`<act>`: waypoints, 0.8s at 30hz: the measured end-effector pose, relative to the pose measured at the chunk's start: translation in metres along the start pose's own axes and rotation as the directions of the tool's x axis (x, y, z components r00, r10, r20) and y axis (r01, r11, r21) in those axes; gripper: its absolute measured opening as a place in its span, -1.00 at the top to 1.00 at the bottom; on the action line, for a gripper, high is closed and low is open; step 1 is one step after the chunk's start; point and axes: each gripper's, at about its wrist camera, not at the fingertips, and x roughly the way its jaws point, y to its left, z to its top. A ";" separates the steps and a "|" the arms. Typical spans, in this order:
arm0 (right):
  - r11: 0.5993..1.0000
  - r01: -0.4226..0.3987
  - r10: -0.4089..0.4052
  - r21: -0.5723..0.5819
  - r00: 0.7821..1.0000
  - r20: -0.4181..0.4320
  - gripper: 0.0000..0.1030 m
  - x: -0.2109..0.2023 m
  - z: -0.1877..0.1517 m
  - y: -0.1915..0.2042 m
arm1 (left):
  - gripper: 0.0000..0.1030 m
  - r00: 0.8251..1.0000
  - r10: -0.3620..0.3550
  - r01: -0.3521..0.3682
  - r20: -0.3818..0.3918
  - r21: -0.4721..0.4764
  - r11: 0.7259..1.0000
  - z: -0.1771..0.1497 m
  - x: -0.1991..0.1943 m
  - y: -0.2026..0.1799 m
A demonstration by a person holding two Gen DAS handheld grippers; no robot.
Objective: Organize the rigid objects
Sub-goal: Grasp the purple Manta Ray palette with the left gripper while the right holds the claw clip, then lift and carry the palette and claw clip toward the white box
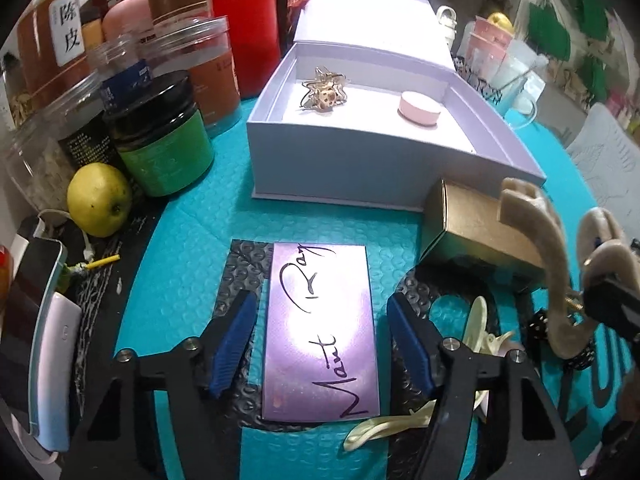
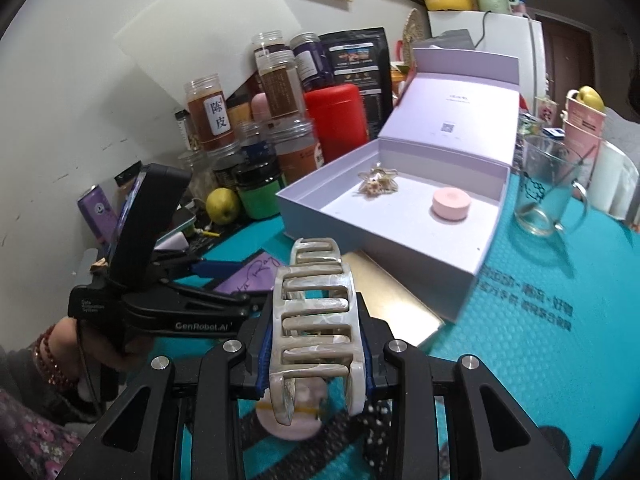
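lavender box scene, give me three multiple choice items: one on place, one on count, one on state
1. Where does the purple card lie?
A. between the left gripper's fingers
B. inside the lavender box
C. on the red canister

2. How many items lie in the box?
A. none
B. two
C. four

3. What is the right gripper doing?
A. open, holding nothing
B. shut on the beige hair claw
C. shut on a glass mug

Key: 1 A, the card lies flat between the open blue fingers; 2 B, a gold clip and pink disc; 3 B, the fingers press the claw's sides.

Box (image 2: 384, 240) interior mostly free btw star clip (image 2: 378, 182) & pink puck (image 2: 450, 204); jars (image 2: 256, 160) wall off left
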 end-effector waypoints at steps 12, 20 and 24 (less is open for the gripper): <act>1.000 0.009 -0.009 0.010 1.000 0.008 0.36 -0.014 -0.012 0.006 | 0.02 0.998 0.032 -0.033 0.049 0.021 0.999 -0.005 -0.024 -0.002; 0.999 -0.014 0.014 0.035 1.000 0.011 0.36 -0.023 -0.019 0.010 | 0.02 0.993 0.022 -0.025 0.119 0.027 0.999 -0.012 -0.067 -0.008; 0.999 -0.019 0.018 0.040 1.000 0.022 0.37 -0.031 -0.021 0.012 | 0.02 0.990 0.012 -0.015 0.139 0.027 1.000 -0.013 -0.083 -0.013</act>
